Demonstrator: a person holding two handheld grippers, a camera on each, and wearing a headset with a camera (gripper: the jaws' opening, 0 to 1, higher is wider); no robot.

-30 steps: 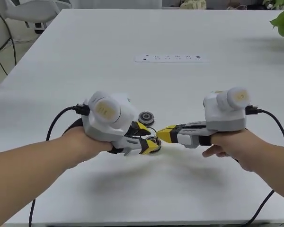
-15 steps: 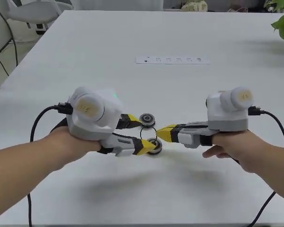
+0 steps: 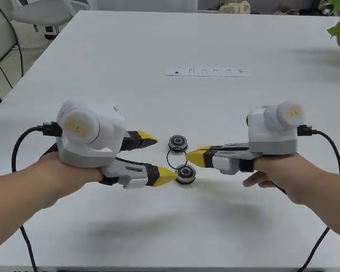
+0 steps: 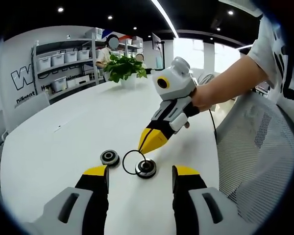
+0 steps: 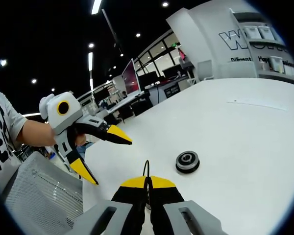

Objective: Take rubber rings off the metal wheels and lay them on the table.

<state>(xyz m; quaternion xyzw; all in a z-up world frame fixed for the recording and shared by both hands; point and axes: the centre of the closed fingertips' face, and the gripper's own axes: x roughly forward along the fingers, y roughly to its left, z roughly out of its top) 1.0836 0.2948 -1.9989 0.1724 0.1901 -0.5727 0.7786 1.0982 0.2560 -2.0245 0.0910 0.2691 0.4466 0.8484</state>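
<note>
Near the table's [image 3: 130, 51] front edge my right gripper [image 3: 190, 156] is clamped on the rubber ring [image 3: 168, 159] beside its metal wheel [image 3: 185, 174] while my left gripper [image 3: 163, 156] gapes empty, so a snag could drag the unheld wheel.

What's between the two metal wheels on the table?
A thin black rubber ring, pinched by the right gripper, sits between the far wheel and the near wheel, clearest in the head view.
</note>
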